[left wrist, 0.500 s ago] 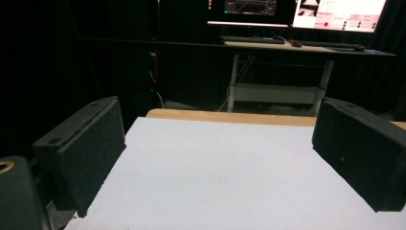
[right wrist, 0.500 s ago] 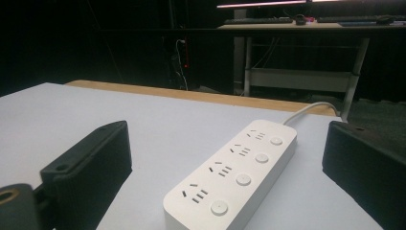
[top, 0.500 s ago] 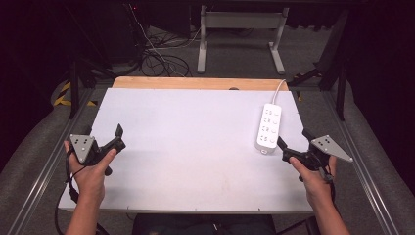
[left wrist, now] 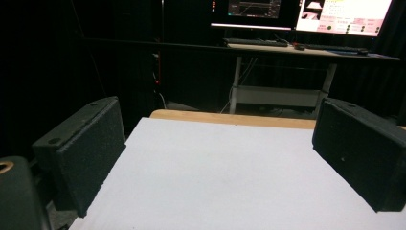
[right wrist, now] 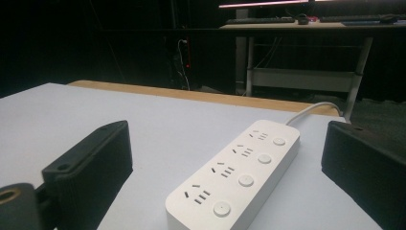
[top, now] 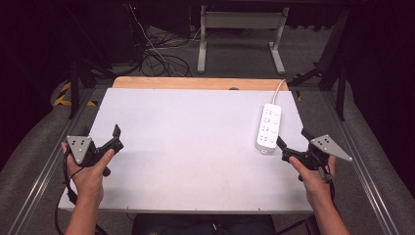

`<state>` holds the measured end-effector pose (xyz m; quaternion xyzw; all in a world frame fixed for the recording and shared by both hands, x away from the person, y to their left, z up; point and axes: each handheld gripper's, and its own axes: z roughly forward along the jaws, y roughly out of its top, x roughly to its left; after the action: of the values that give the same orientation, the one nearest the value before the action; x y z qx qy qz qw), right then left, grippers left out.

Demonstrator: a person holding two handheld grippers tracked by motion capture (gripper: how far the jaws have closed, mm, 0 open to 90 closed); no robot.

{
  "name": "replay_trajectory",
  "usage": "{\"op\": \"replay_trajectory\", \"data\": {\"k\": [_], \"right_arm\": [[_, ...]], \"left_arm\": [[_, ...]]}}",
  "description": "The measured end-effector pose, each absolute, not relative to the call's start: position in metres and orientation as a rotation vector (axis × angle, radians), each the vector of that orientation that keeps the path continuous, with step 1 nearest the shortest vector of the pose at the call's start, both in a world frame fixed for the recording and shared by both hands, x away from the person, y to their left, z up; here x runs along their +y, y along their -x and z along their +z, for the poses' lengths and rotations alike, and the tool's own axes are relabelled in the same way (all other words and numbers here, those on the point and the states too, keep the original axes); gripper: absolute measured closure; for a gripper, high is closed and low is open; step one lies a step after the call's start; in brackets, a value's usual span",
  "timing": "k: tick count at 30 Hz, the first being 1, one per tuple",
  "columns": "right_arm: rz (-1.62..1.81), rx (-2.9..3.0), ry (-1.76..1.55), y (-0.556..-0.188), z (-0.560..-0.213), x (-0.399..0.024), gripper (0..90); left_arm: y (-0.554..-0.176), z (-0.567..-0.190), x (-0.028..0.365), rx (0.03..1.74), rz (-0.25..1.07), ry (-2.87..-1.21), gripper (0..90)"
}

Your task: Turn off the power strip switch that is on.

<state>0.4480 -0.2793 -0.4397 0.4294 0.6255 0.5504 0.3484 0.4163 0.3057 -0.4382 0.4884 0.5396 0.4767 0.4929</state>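
Observation:
A white power strip [top: 269,126] with several sockets and round buttons lies at the right of the white tabletop [top: 195,132], its cable running off the far edge. My right gripper [top: 293,139] hovers just short of its near end, jaws open. In the right gripper view the strip [right wrist: 239,175] lies ahead between the open jaws of that gripper [right wrist: 227,127], and neither jaw touches it. My left gripper [top: 101,134] is held over the table's left edge. It [left wrist: 218,124] is open, with bare table between its jaws.
A wooden strip [top: 195,83] borders the table's far edge. Beyond it stand a desk frame [top: 240,39] and loose cables [top: 156,58] on the floor. Metal rails [top: 362,161] run along both sides of the table. Monitors [left wrist: 306,12] glow on a desk behind.

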Motion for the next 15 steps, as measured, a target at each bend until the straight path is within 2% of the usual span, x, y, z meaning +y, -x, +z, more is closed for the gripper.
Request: {"op": "replay_trajectory", "data": {"k": [15], "right_arm": [[1.427, 1.613, -1.113, -0.4479, -0.4391, -0.2808, 4.8]], "left_arm": [[-0.4164, -0.4386, 0.3066, 1.312, 1.161, -1.188, 4.7]]}}
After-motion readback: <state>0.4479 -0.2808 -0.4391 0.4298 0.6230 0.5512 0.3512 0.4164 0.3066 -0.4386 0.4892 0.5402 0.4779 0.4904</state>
